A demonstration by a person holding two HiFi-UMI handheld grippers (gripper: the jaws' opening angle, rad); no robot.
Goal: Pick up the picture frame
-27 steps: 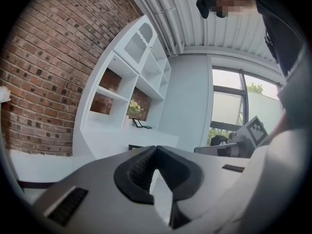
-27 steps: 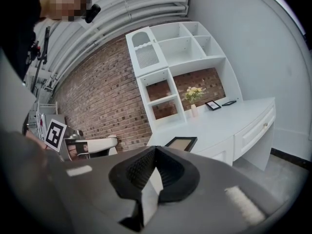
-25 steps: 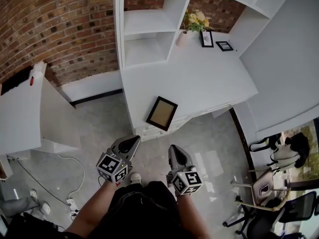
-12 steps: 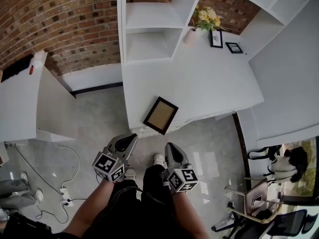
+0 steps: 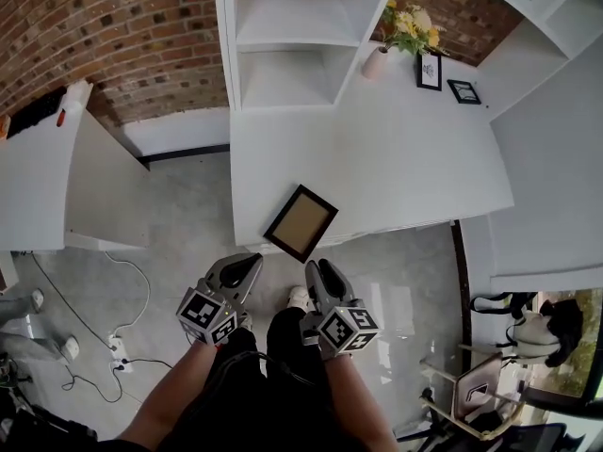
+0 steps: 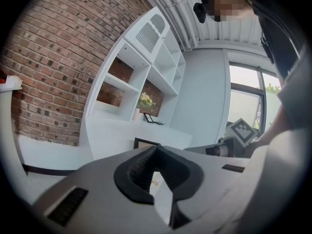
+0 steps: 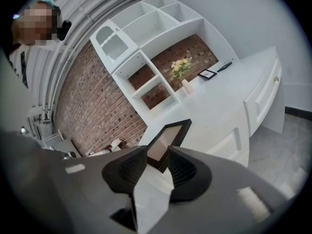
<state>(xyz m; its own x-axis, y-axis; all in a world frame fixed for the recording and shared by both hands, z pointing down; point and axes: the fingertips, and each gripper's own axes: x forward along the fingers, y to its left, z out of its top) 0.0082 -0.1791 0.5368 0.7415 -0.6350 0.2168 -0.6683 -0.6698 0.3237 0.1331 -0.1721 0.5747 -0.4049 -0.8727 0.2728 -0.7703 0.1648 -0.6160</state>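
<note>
Grey plastic left hand-held gripper (image 5: 247, 266) hangs low over the pale polished floor (image 5: 188, 224), jaws closed together with nothing between them. Just beside it, the matching right hand-held gripper (image 5: 316, 271) has its jaws opening, with a clear gap between the pads and nothing gripped. In the right gripper view, that gap lines up with the black rectangular picture frame with a tan insert (image 5: 301, 222), which is still apart from the pads. The frame lies flat and skewed at the near edge of the white table (image 5: 405, 158). Farther back stand white open shelves (image 5: 287, 40), a pale vase of yellow flowers (image 5: 377, 61) and two small black-framed pictures (image 5: 430, 71). A red brick wall (image 5: 113, 36) lies behind.
</note>
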